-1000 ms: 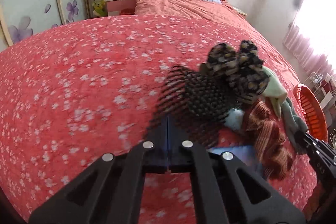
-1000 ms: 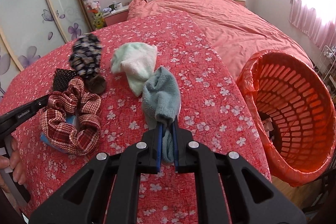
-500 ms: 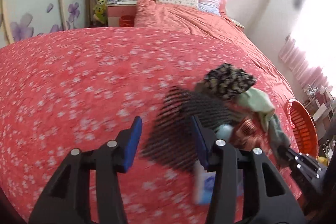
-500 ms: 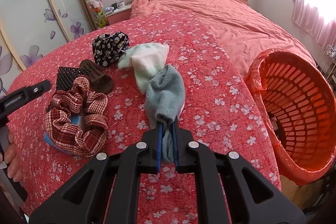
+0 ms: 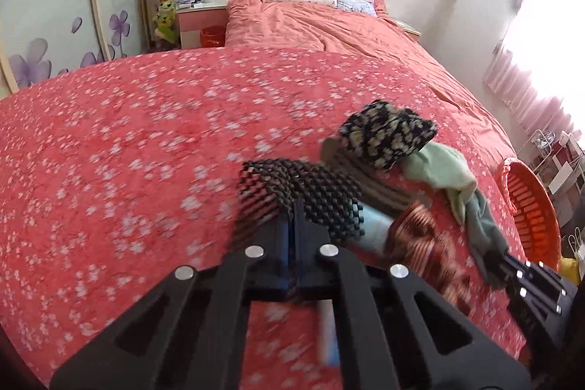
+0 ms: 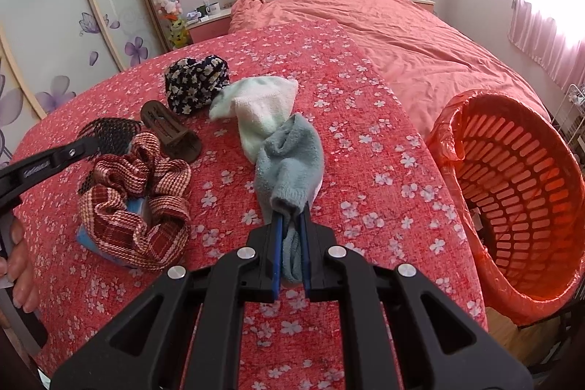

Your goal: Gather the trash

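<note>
The grey-blue sock (image 6: pixel 290 167) lies on the red flowery bedspread (image 6: pixel 365 119), and its cuff end is pinched tight between the two blue pads of the right gripper (image 6: pixel 291 256). The rest of the sock lies stretched out flat, so it does not look lifted yet. I think it is held by the end so it can swing over to the orange basket (image 6: pixel 519 192), which stands just off the bed edge on the right with its mouth tipped toward the bed, easy to drop things into. The left gripper (image 5: pixel 292 233) is squeezed shut too, and its pads nip the edge of the black net piece (image 5: pixel 303 185). That seems a good spot to grab, because the net is thin and floppy. Near these lie a pale green sock (image 6: pixel 261 114) touching the grey-blue one, a dark flowery scrunchie (image 6: pixel 195 84), a brown comb-like thing (image 6: pixel 170 132), and a red checked scrunchie (image 6: pixel 135 200). A light blue thing (image 6: pixel 135 207) hides under the checked scrunchie, and I cannot tell what it is. The left view is smeared, so the net's shape is hard to read. The basket's bottom is mostly dark, and something small sits there that I cannot name. A person's fingers (image 6: pixel 20 265) peek in at the left edge, cut off.
</note>
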